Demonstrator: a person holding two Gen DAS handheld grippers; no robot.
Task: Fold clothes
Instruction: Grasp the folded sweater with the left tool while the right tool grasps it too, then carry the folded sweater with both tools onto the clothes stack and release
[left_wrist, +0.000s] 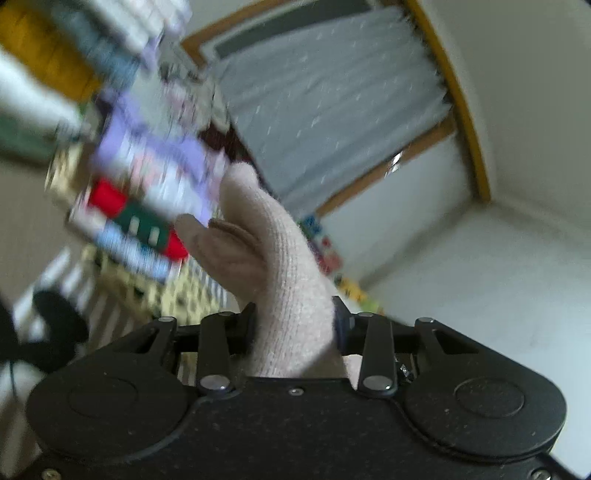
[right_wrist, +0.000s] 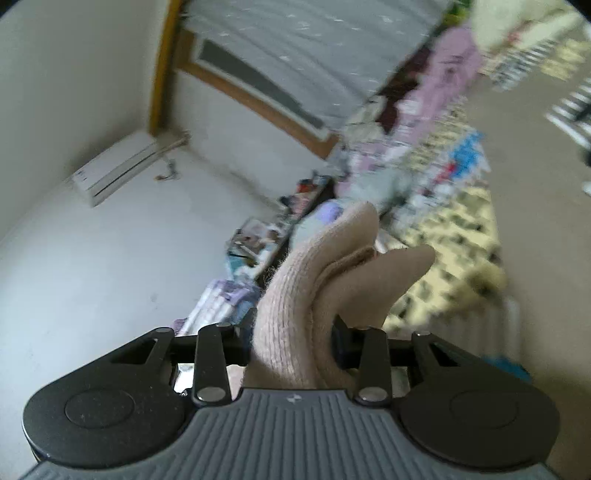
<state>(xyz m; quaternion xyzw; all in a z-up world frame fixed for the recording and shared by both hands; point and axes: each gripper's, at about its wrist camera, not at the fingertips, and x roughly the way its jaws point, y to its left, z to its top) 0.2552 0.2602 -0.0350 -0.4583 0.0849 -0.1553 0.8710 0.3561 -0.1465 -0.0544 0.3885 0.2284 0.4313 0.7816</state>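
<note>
Both the left gripper (left_wrist: 295, 325) and right gripper (right_wrist: 293, 332) have jaws closed tight on a pink knit garment (left_wrist: 280, 266) bunched up between them, so a jerk, judging by the blur, could slip the fabric out.

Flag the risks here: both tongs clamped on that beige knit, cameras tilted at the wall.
1. The left tongs and right tongs each pinch a narrow bunch of the beige knit garment, so a corner could slip out mid-lift.
2. Both views are motion-blurred and aimed at the curtain and air conditioner; the cluttered patterned bedding below is hardly visible, so set-down may land crooked.
</note>
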